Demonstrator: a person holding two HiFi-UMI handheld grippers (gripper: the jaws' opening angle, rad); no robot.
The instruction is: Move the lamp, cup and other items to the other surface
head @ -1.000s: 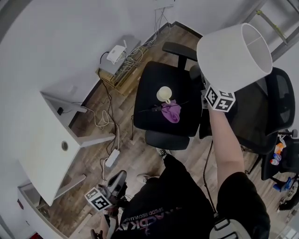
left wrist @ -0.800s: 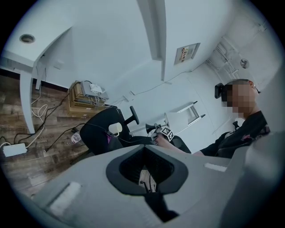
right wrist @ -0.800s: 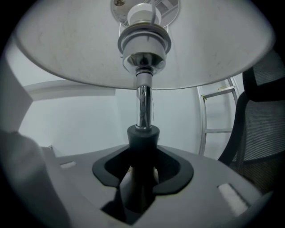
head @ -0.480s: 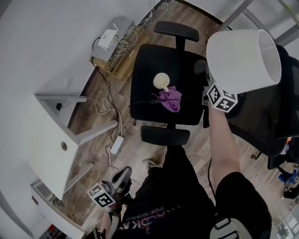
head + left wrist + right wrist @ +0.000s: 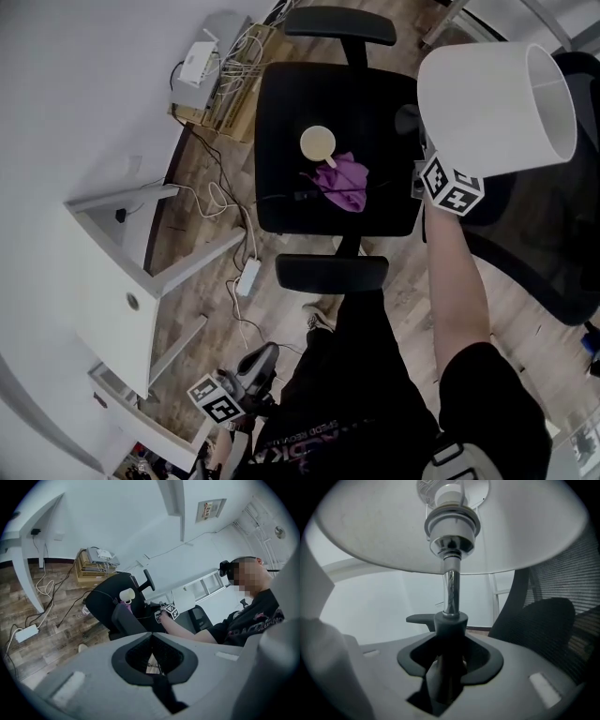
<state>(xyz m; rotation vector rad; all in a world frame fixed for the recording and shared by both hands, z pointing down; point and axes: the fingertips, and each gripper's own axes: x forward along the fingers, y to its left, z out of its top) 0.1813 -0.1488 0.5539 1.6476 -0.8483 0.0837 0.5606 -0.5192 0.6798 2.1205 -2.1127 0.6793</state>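
Right gripper view: lamp, white shade, chrome stem, dark collar.

Cup on black chair

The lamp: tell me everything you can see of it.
The lamp has a white drum shade, seemingly fabric, a pale bulb socket, a shiny chrome stem and a dark collar lower down. It hangs in the air, shade uppermost, held by the right claw, which is shut on the dark part below the stem. Its foot is hidden; nothing else is seen touching it.
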